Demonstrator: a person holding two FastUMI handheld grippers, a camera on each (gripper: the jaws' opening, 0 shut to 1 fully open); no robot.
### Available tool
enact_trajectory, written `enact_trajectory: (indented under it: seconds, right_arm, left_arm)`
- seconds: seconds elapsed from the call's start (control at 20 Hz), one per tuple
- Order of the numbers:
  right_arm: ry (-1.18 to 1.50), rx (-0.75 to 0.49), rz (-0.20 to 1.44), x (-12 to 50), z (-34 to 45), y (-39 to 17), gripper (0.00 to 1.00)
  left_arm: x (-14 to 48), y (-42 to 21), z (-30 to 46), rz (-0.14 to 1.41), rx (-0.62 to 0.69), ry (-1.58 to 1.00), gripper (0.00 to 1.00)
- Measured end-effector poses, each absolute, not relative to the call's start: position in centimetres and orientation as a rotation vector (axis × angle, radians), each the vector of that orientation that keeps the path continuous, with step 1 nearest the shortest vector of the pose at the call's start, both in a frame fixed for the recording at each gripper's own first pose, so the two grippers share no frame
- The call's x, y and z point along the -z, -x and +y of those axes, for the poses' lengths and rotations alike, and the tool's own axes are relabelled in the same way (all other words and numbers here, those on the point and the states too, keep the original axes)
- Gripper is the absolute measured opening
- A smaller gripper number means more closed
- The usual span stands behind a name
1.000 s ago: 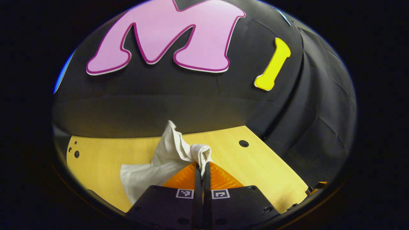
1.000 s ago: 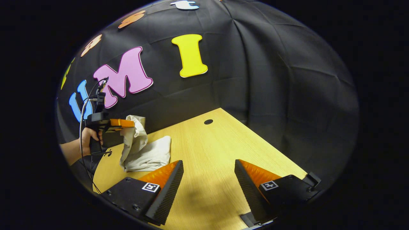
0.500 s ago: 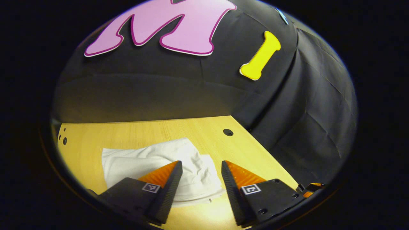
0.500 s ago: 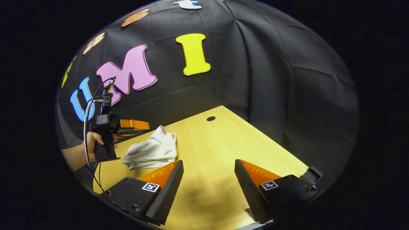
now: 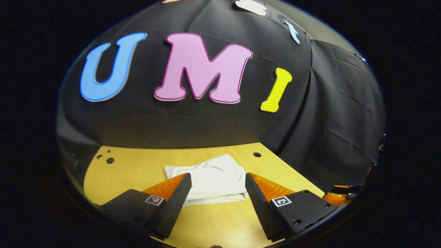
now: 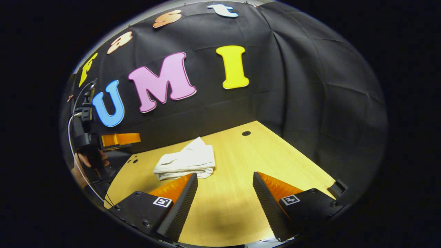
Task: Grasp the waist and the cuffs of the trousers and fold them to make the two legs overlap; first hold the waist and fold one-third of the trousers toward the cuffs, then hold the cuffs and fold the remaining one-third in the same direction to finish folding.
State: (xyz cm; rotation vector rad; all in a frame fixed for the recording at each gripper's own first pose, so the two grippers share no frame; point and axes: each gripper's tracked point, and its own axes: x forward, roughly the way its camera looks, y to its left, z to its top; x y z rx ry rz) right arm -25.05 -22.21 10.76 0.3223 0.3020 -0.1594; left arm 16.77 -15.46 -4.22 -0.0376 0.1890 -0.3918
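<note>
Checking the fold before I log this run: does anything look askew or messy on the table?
Slightly. The folded trousers lie as a compact bundle on the table, but the layers are rumpled and the edges do not line up squarely. Nothing is spilled or damaged. The left gripper and right gripper are open, off the cloth.

Left hand-held gripper (image 5: 215,198) low in the left gripper view, fingers spread wide, nothing between them. Right hand-held gripper (image 6: 225,201) likewise spread wide, holding nothing. At the far left edge of the right gripper view, a hand (image 6: 86,163) gripping the left one's handle.
</note>
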Motion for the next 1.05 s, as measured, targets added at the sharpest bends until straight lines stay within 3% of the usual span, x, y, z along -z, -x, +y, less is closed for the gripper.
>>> enact_trajectory:
  seconds: [0.2, 0.5, 0.7, 0.95, 1.0, 1.05]
  right_arm:
    - [-0.287, 0.146, 0.317, -12.0, -20.0, 27.9, 0.98]
    - [-0.217, 0.073, 0.305, -12.0, -15.7, 33.5, 0.98]
    - [-0.221, 0.016, 0.383, -9.6, -12.1, 36.8, 0.98]
    - [-0.187, -0.033, 0.355, -11.3, -9.4, 38.5, 0.98]
    - [-0.190, -0.039, 0.346, -11.7, -8.9, 38.7, 0.98]
    - [-0.190, -0.042, 0.338, -11.9, -8.6, 39.1, 0.98]
  left_arm:
    - [3.3, -7.0, -8.8, 0.086, 0.279, 0.034, 0.97]
    - [7.8, 4.7, -1.2, 0.070, 0.108, 0.120, 0.97]
    - [11.4, 7.9, 1.0, 0.109, 0.056, 0.125, 0.98]
    - [14.0, 11.5, 3.2, 0.149, 0.013, 0.101, 0.97]
    - [14.0, 11.5, 3.2, 0.155, 0.010, 0.105, 0.92]
    - [14.1, 11.5, 2.9, 0.156, 0.014, 0.115, 0.97]
